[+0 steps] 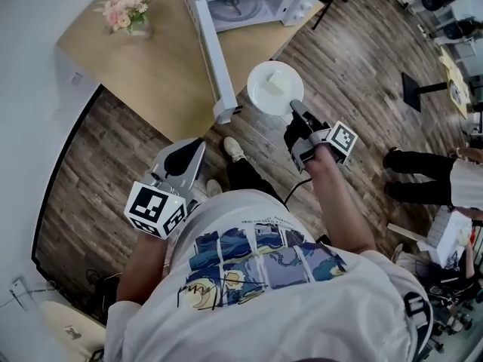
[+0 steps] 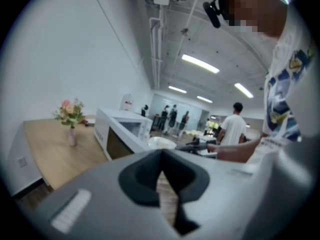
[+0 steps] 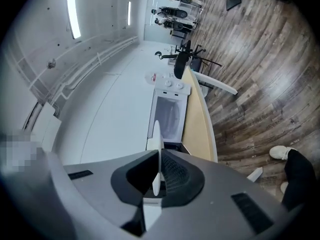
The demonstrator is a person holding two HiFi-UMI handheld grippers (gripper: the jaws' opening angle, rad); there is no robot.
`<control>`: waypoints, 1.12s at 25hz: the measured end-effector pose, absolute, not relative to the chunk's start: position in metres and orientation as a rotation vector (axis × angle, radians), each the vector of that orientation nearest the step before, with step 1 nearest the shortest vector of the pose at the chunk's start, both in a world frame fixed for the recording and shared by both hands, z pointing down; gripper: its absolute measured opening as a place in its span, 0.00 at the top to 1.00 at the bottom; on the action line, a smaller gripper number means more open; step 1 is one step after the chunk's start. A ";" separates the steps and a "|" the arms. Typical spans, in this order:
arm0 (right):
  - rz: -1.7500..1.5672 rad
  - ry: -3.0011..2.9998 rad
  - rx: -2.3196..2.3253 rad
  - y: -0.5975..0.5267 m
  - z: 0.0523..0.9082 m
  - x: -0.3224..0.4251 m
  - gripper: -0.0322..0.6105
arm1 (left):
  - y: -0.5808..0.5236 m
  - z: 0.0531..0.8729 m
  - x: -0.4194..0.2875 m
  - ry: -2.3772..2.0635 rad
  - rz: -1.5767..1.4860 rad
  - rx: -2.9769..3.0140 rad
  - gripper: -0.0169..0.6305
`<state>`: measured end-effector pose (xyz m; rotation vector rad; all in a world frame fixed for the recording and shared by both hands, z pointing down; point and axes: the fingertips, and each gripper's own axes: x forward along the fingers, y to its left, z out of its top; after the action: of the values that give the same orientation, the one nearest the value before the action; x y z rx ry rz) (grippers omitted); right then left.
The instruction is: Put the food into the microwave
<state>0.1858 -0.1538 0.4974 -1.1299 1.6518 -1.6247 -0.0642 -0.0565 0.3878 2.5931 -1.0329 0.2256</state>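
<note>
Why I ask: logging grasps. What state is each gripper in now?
Left gripper: closed, empty.
Right gripper: closed on the plate rim.

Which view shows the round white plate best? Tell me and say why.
The head view: the round white plate shows its whole face, a pale block of food on it, the right gripper clamping its rim. The right gripper view shows the plate edge-on between the jaws; the left gripper view only a low white sliver.

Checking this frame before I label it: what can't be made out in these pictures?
What the food is: too small in head view; right gripper view shows the plate edge-on, hiding it.
Microwave back: cut off by head view's top edge.
Its dials: markings too small everywhere.
</note>
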 end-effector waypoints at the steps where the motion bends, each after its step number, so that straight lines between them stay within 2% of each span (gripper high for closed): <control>1: -1.634 1.656 -1.122 -0.168 0.500 0.185 0.93 | -0.066 0.387 -0.065 -1.058 0.226 2.587 0.96; 15: -1.733 1.723 -1.044 -0.328 0.535 0.151 0.93 | -0.160 0.372 -0.064 -1.222 0.289 2.548 0.96; 28: -1.776 1.726 -1.022 -0.433 0.577 0.120 0.93 | -0.190 0.379 -0.087 -1.425 0.332 2.374 0.96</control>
<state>0.1205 -0.4329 0.5771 -1.0219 1.7260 -1.7761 -0.0873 -0.1901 0.3794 2.3744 -1.4247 0.3323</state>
